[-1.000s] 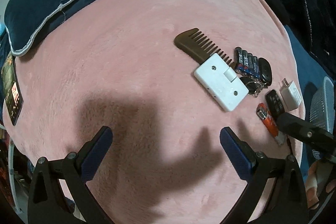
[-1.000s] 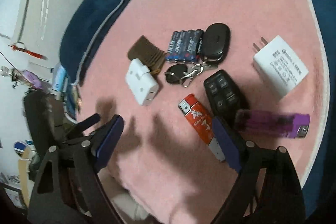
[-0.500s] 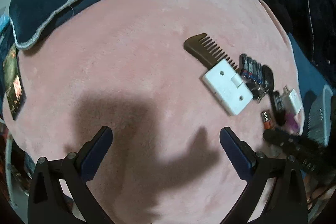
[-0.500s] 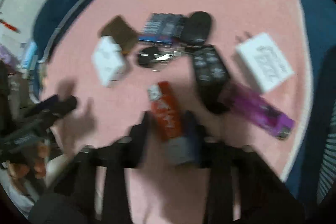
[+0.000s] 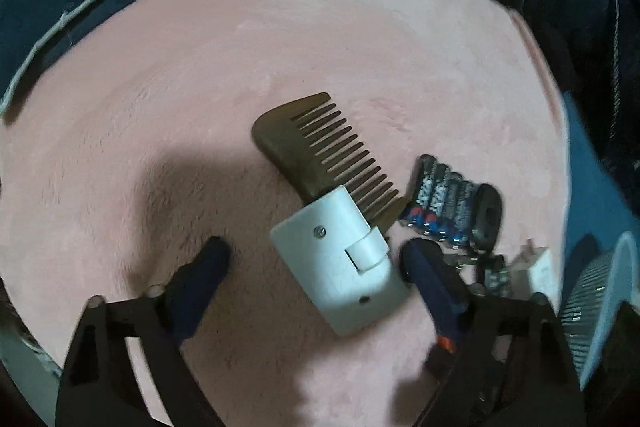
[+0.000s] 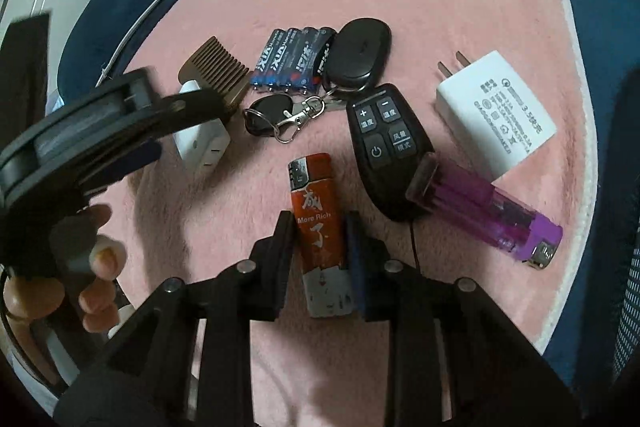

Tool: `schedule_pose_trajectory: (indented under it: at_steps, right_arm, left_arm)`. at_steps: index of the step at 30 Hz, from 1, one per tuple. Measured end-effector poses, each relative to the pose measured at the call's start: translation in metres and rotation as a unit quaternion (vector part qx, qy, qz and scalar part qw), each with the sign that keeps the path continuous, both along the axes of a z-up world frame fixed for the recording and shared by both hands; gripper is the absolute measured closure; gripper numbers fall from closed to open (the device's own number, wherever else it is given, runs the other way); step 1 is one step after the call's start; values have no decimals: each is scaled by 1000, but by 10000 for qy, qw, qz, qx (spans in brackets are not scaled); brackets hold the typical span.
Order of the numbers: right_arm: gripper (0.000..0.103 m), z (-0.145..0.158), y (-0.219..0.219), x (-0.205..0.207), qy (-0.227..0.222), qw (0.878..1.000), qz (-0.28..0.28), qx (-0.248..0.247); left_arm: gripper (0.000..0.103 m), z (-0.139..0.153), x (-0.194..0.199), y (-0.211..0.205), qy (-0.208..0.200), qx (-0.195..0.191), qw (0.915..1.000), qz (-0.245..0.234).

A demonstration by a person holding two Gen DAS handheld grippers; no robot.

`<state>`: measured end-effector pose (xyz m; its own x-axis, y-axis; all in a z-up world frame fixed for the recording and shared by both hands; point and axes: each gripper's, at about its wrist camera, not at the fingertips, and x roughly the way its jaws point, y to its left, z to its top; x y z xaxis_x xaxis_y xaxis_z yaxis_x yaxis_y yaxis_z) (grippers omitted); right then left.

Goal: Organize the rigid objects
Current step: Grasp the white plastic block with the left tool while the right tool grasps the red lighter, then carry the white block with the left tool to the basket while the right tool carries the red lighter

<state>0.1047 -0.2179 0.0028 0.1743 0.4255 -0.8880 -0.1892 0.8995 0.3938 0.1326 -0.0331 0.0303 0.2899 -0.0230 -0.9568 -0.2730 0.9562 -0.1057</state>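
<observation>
Since the earlier frame, the left gripper [image 5: 314, 261] has been brought forward, its fingers spread wide on either side of the white adapter [image 5: 340, 267], which overlaps the brown comb [image 5: 316, 147] on the pink blanket [image 5: 200, 67]. The right gripper [image 6: 320, 247] has been closed on the orange lighter [image 6: 318, 227] — a grip seen only in the right wrist view. That view alone shows the remote [image 6: 386, 143], purple lighter [image 6: 484, 211], charger [image 6: 496, 111], keys [image 6: 280, 115] and batteries [image 6: 292, 61] clearly.
</observation>
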Motion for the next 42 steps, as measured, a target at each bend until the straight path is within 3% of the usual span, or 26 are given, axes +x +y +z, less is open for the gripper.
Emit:
schedule_pose_trajectory:
  at_steps: [2,5,7,10,16,20,24,29,35,37,42]
  right_arm:
    - [76,0,5,3,-22,10000,63,-30]
    - [77,0,9,5,-53,9999,101,-62]
    - [77,1,13,5,-95,9998,105,-102]
    - [77,1,16,5,-130,9998,101,-141]
    - [77,1,18,4,-192,9995,94,-239]
    - [76,1,19,2,-241,9992,114,-295]
    - [79,4,24,1,-351,9987,145,-326]
    - [80,4,15,5,-253,9997,48,-27]
    - [80,7,17,-4,-293,9993,205,-86]
    - [80,7,20,-7,-303,9991,237,-150]
    - [79,5,23,-7,-314,9989,236,-238]
  left_arm:
    - [26,-3,0,-5,5,100,9998,-177]
    - [50,2,-6,-9,6,250,9980,-575]
    - [53,8,-13,-11,58,592,9942,-894]
    - [54,11,-23,-7,151,843,9897,-1144]
    - [55,5,-32,6,150,467,9914,-1215]
    - [51,-2,-35,13,-61,239,9941,-1061]
    - [57,9,-45,19,-196,157,9948,-990]
    - [57,23,-62,22,-46,172,9937,-1108]
    - [56,22,-86,12,191,251,9890,-1445]
    - [56,20,-90,15,65,239,9905,-1353]
    - [54,18,-88,26,-200,-205,9955,-900]
